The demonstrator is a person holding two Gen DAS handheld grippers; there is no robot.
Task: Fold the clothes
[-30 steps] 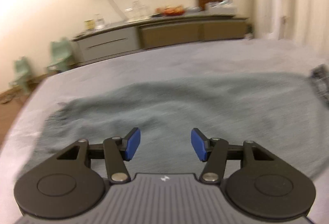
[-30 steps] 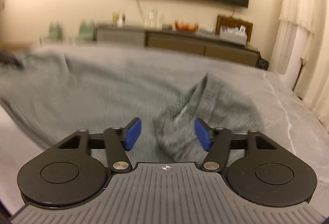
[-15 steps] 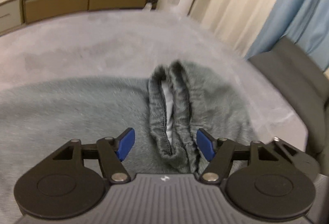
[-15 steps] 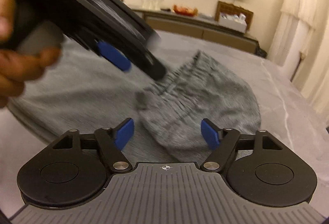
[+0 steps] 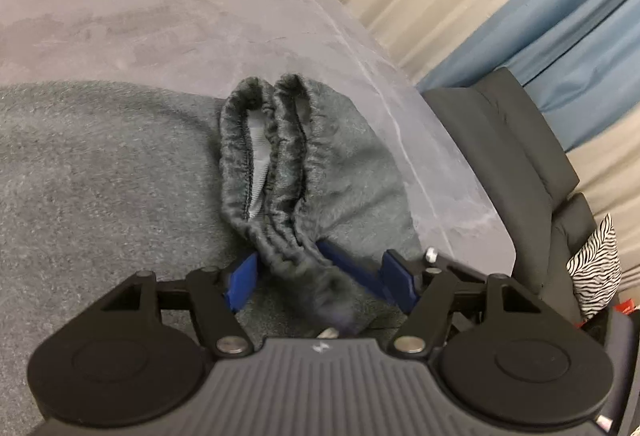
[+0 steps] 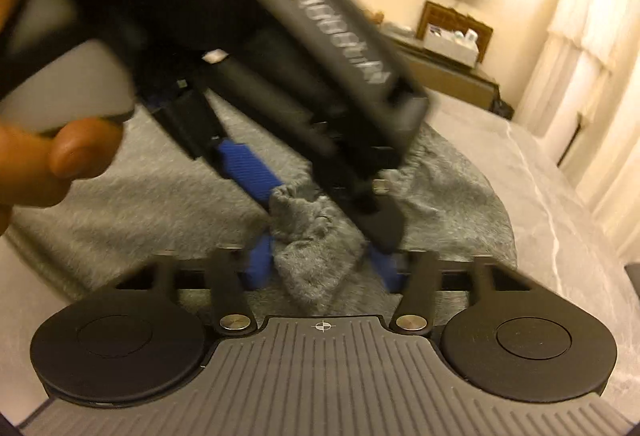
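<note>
The step in hand looks like the grab before a fold: the grey fleece trousers [image 5: 120,171] lie flat on the grey table [image 5: 168,11], their gathered waistband [image 5: 276,163] bunched near the table's right edge, and both tools meet at its near end. The right gripper [image 6: 320,268], whose jaws have just been closing, pinches a tuft of waistband between its 2 blue pads, while the left gripper [image 5: 320,276] stands spread with that cloth between its fingers but not pressed. Next, the left jaws probably need to close on the band so both hands can lift and carry it over the legs.
</note>
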